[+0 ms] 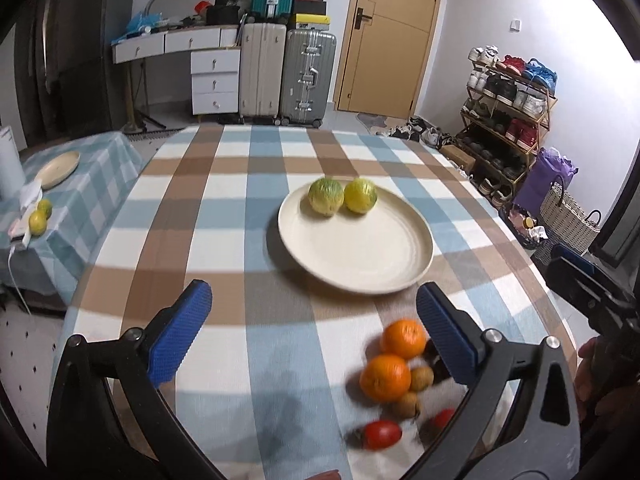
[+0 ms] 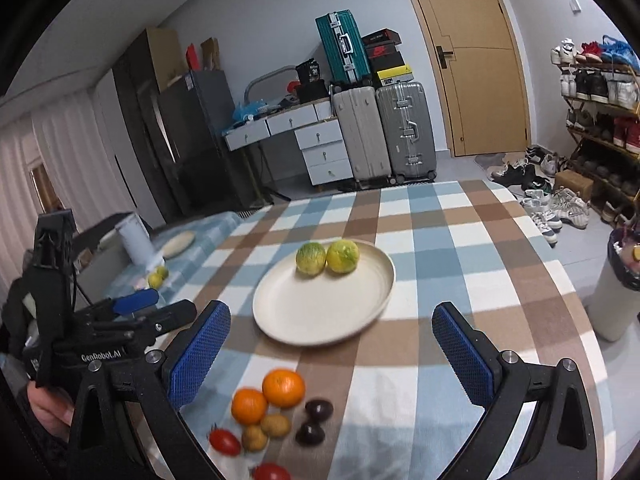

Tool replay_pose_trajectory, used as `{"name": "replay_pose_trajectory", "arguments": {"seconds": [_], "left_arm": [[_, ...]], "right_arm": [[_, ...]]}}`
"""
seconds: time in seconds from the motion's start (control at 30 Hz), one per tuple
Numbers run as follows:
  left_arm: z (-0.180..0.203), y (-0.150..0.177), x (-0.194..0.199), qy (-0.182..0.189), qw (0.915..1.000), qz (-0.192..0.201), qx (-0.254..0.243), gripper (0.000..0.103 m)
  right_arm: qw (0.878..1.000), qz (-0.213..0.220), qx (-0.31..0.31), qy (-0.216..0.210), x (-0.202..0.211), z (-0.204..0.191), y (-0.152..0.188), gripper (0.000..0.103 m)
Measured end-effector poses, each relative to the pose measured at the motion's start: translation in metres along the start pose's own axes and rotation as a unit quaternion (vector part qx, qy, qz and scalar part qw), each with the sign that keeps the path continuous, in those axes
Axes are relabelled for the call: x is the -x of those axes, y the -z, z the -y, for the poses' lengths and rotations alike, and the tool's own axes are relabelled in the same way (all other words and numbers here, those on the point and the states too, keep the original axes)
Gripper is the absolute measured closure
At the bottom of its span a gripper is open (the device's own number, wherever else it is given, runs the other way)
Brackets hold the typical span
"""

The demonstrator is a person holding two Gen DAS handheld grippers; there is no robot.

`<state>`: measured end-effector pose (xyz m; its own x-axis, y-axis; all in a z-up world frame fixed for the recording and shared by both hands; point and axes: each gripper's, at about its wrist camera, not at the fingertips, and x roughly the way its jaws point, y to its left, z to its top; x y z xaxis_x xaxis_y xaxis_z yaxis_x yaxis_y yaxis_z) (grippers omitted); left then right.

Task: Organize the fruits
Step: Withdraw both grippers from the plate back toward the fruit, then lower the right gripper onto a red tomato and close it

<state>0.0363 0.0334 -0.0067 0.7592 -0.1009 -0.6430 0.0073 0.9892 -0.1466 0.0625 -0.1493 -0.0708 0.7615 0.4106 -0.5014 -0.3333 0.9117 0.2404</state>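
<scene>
A cream plate (image 1: 360,256) (image 2: 316,312) lies on the checked tablecloth with two yellow-green citrus fruits (image 1: 326,196) (image 2: 310,258) at its far rim. Nearer me lies a loose cluster: two oranges (image 1: 386,376) (image 2: 283,387), two brown kiwis (image 1: 421,378) (image 2: 275,425), two red tomatoes (image 1: 380,434) (image 2: 224,441) and two dark plums (image 2: 319,409). My left gripper (image 1: 314,340) is open and empty above the cloth, left of the cluster. My right gripper (image 2: 332,360) is open and empty above the cluster. The left gripper also shows in the right wrist view (image 2: 148,308).
A side table at the left holds a second plate (image 1: 58,168), two small yellow-green fruits (image 1: 40,216) and a white container (image 1: 8,160). A white bin (image 2: 616,300) stands right of the table. Suitcases (image 1: 306,76), drawers and a shoe rack (image 1: 508,112) stand behind.
</scene>
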Motion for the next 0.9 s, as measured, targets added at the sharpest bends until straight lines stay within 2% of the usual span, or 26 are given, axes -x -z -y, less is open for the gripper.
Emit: {"name": "replay_pose_trajectory", "arguments": {"seconds": [0.37,0.6,0.77,0.9], "left_arm": [[-0.009,0.047,0.015,0.002,0.9998,-0.019,0.007,0.001],[-0.011,0.075,0.008,0.010,0.9987,-0.049,0.007,0.001],[-0.012,0.084,0.002,0.012,0.9982,-0.058,0.008,0.001],[-0.014,0.086,0.000,0.012,0.9981,-0.060,0.010,0.001]], "right_arm": [[0.998,-0.049,0.024,-0.042,0.018,-0.023,0.050,0.000],[0.995,-0.079,0.047,-0.043,0.019,-0.036,0.086,0.000],[0.992,-0.098,0.061,-0.046,0.013,-0.044,0.102,0.000],[0.991,-0.112,0.048,-0.054,0.004,-0.043,0.108,0.001]]}}
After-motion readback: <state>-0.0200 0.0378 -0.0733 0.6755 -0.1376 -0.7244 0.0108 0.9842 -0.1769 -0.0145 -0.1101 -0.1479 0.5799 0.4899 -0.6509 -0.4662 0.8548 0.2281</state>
